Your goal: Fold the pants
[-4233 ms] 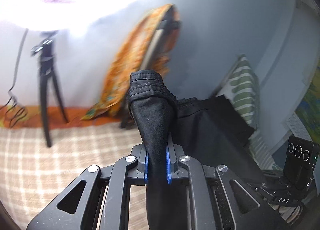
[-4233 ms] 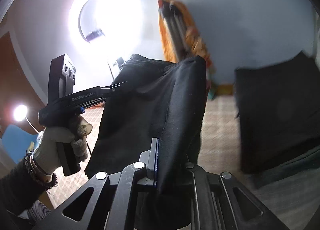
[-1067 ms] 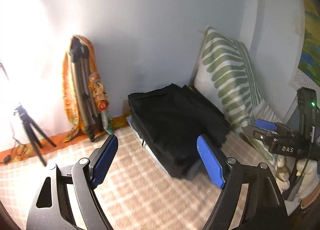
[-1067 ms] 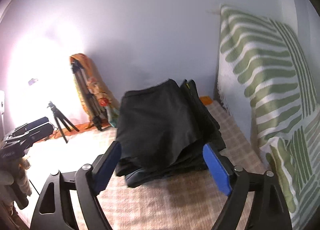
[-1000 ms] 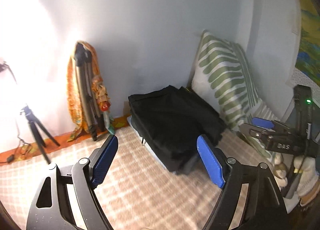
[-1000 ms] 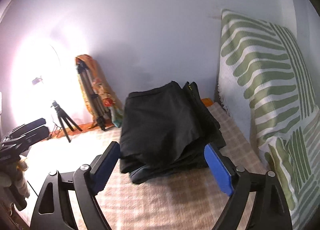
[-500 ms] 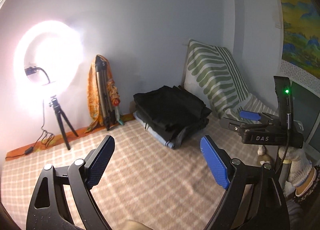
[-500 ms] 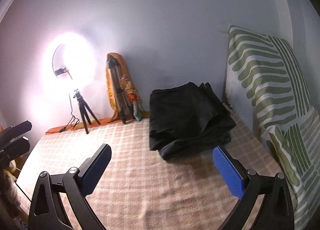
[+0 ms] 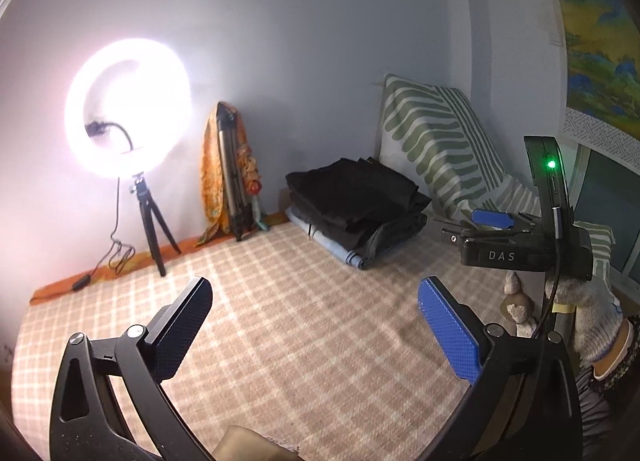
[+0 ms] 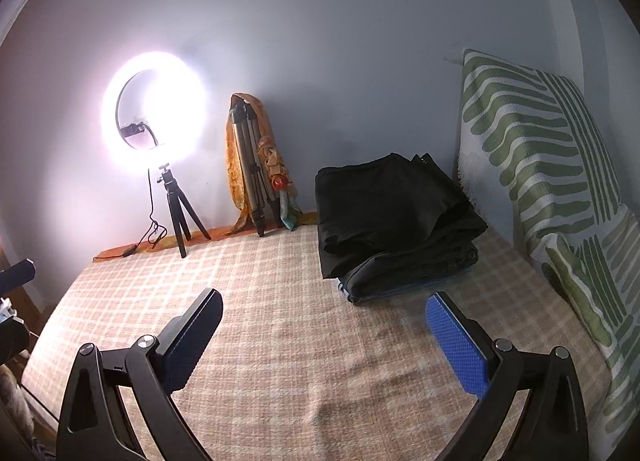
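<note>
The folded black pants [image 9: 352,197] [image 10: 384,205] lie on top of a stack of folded clothes at the far side of the checked bed cover, near the wall. My left gripper [image 9: 320,321] is open and empty, well back from the stack. My right gripper [image 10: 324,333] is open and empty too, also back from the stack. The right gripper also shows from the side in the left wrist view [image 9: 486,223], held by a gloved hand at the right edge.
A lit ring light on a small tripod [image 9: 128,109] [image 10: 156,109] stands at the back left. A folded tripod draped in orange cloth [image 9: 228,169] [image 10: 256,165] leans on the wall. A green-striped pillow [image 9: 436,141] [image 10: 540,165] stands right of the stack. The checked cover [image 9: 300,321] spreads in front.
About four seconds ago both grippers were shut on the black pants. Since a second ago both open grippers have pulled back from the stack, which now looks smaller and farther.
</note>
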